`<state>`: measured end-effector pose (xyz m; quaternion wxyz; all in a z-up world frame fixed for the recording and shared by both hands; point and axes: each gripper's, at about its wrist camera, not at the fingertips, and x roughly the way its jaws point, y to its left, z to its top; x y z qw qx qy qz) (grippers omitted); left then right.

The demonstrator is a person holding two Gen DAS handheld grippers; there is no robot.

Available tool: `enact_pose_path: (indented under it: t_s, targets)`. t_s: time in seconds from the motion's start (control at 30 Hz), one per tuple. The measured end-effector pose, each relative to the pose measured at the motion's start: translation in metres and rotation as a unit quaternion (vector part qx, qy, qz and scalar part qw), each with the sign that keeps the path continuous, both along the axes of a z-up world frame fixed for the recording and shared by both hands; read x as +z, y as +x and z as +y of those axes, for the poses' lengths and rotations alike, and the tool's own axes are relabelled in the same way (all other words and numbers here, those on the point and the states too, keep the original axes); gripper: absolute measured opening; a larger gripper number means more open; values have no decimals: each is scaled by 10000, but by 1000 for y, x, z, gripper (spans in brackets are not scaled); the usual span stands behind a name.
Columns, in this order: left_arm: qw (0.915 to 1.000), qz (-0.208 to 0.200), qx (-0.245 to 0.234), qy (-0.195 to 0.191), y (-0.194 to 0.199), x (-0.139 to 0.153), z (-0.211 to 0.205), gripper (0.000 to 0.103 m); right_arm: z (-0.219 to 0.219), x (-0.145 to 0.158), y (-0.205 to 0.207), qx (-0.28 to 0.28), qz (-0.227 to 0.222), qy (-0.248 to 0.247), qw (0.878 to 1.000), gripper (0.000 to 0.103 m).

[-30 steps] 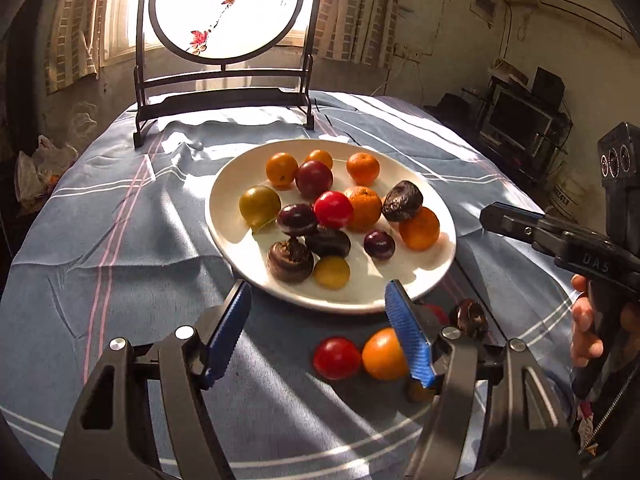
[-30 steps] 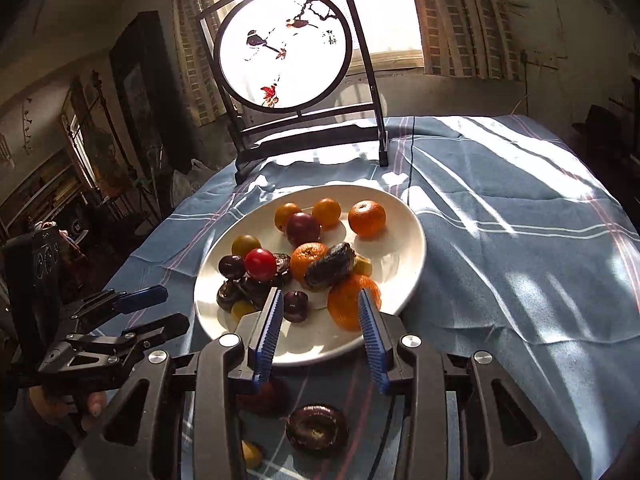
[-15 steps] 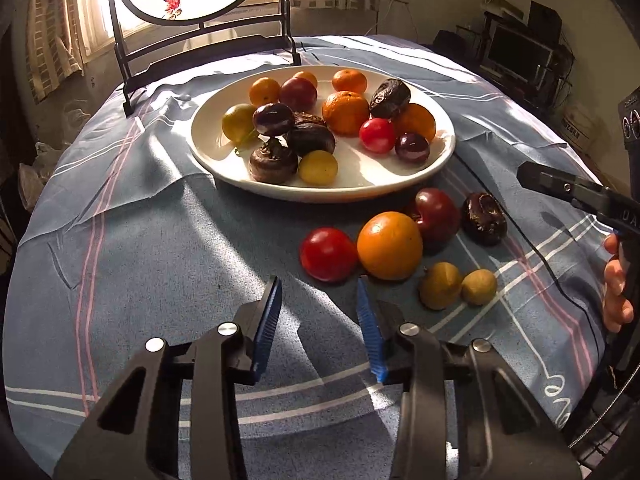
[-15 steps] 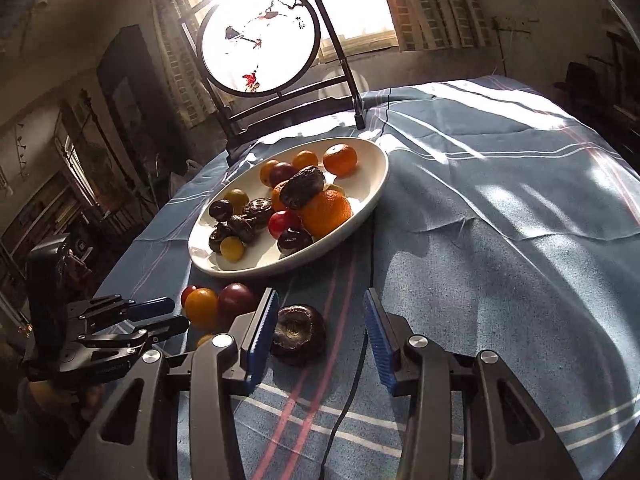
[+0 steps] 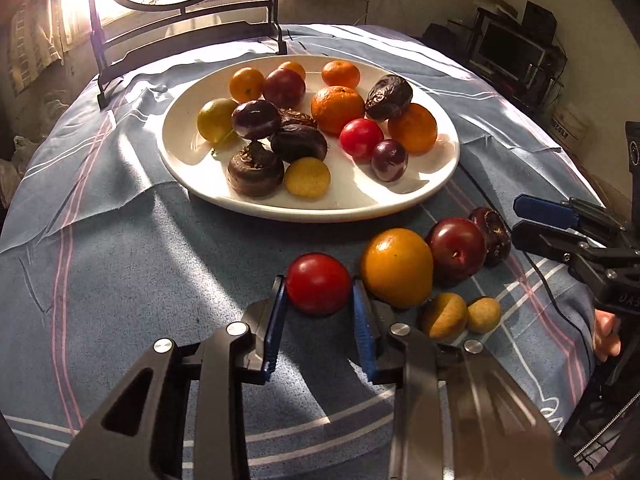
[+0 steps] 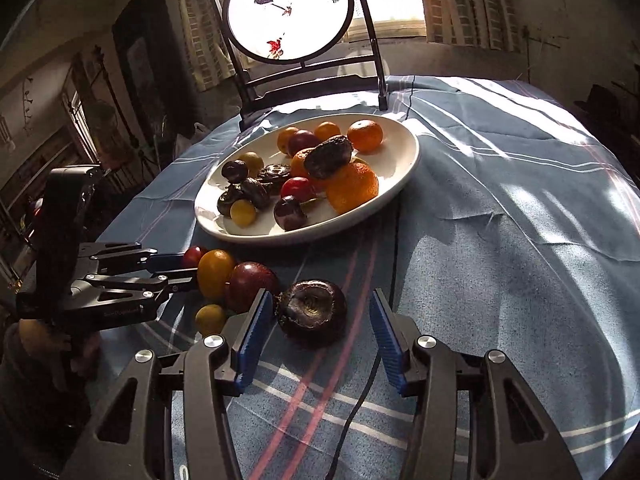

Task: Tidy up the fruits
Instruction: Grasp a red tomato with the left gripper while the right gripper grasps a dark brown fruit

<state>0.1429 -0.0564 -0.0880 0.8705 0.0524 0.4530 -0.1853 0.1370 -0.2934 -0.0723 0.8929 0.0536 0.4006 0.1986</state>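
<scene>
The left gripper (image 5: pixel 318 294) had its blue pads closed against both sides of a small round red tomato (image 5: pixel 318 289), which rested on the blue striped tablecloth (image 5: pixel 120 264) just short of the white oval ceramic plate (image 5: pixel 400 204) heaped with fruit. The right gripper (image 6: pixel 316 330) stood spread apart, one pad beside a dark wrinkled purple fruit (image 6: pixel 312 312), the other clear of it. A glossy orange fruit (image 5: pixel 397 267) lay just beside the tomato.
</scene>
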Motion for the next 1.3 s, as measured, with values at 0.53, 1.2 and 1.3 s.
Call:
enact_pose_path:
  t_s: [0.53, 1.2, 1.3]
  targets:
    - [9903, -949, 361, -944, -29, 30, 31, 30, 37, -10, 7, 166, 250, -1132, 9931, 51]
    - [9889, -933, 178, -1147, -22, 38, 26, 30, -11, 33, 8, -324, -210, 195, 9991, 43]
    - [9916, -803, 69, -1015, -5, 41, 6, 30, -11, 55, 34, -386, -431, 70, 9983, 43]
